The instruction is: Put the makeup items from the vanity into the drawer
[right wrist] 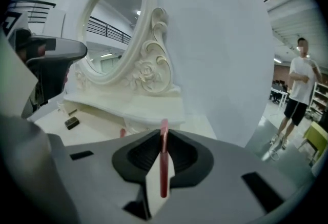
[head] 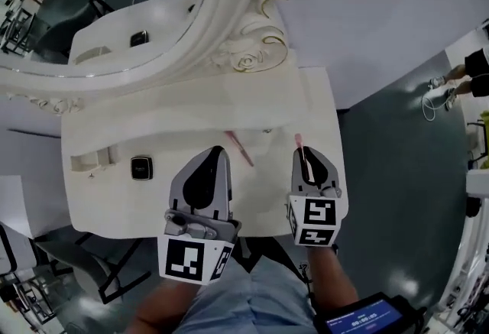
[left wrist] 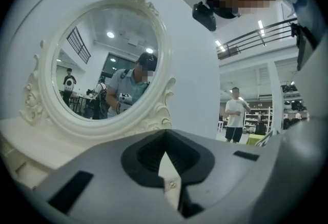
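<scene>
Two pink pencils to deal with, one pinched in the right gripper (head: 307,160).
Right jaws are nearly together, clamped on the pencil (right wrist: 163,161), which pokes out past the tips and is held off the tabletop (head: 114,206). Left gripper (head: 216,153) hangs beside it, jaws closed on nothing. Second pencil (head: 239,147) lies between the two grippers, and the black case (head: 141,167) is further left, next to what looks like the open drawer (head: 90,160). My worry: it's a skinny round stick in a thin pinch, so a quick swing could let it pivot or slide out. The path to the drawer also crosses the left gripper, and a bump there could knock it loose or send the second pencil rolling.
</scene>
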`<action>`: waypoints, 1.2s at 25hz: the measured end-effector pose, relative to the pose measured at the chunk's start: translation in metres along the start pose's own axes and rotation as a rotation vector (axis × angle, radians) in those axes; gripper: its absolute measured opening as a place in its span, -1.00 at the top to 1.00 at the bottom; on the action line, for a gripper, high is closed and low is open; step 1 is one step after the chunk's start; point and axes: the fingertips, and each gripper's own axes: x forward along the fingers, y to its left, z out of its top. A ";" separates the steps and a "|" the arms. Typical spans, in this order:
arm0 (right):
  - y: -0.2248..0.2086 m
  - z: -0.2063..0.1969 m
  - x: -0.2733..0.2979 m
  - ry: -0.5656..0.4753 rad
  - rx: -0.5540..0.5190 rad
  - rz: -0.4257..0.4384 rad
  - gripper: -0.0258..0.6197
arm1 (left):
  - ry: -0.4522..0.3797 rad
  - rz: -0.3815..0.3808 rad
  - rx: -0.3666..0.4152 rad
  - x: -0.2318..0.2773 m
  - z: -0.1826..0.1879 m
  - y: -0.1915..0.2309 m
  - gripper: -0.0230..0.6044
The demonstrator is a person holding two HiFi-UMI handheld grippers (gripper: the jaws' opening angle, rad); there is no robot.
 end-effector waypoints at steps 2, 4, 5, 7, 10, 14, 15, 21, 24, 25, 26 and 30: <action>0.015 0.020 -0.004 -0.051 -0.034 0.058 0.78 | -0.031 0.051 0.001 -0.012 0.009 0.003 0.93; 0.032 0.042 -0.004 -0.106 -0.075 0.130 0.78 | -0.066 0.114 0.012 -0.022 0.018 0.009 0.93; 0.041 0.051 -0.006 -0.128 -0.093 0.162 0.78 | -0.078 0.141 0.008 -0.028 0.021 0.013 0.93; 0.060 0.065 -0.011 -0.155 -0.120 0.216 0.78 | -0.092 0.186 -0.004 -0.041 0.028 0.021 0.93; 0.095 0.078 -0.015 -0.184 -0.159 0.292 0.78 | -0.120 0.260 0.008 -0.065 0.037 0.041 0.93; 0.151 0.091 -0.012 -0.209 -0.235 0.402 0.78 | -0.168 0.377 0.011 -0.101 0.043 0.078 0.93; 0.165 0.093 -0.012 -0.212 -0.252 0.426 0.78 | -0.174 0.403 0.008 -0.110 0.043 0.087 0.93; 0.254 0.104 0.000 -0.224 -0.320 0.522 0.78 | -0.189 0.500 -0.005 -0.159 0.038 0.152 0.93; 0.305 0.108 0.013 -0.218 -0.348 0.562 0.78 | -0.185 0.533 -0.013 -0.181 0.037 0.193 0.93; 0.322 0.109 0.017 -0.214 -0.359 0.576 0.78 | -0.185 0.542 -0.014 -0.187 0.038 0.207 0.93; 0.340 0.109 0.021 -0.208 -0.369 0.591 0.78 | -0.186 0.552 -0.014 -0.193 0.039 0.221 0.93; 0.405 0.107 0.030 -0.181 -0.416 0.670 0.78 | -0.177 0.599 -0.042 -0.217 0.038 0.271 0.93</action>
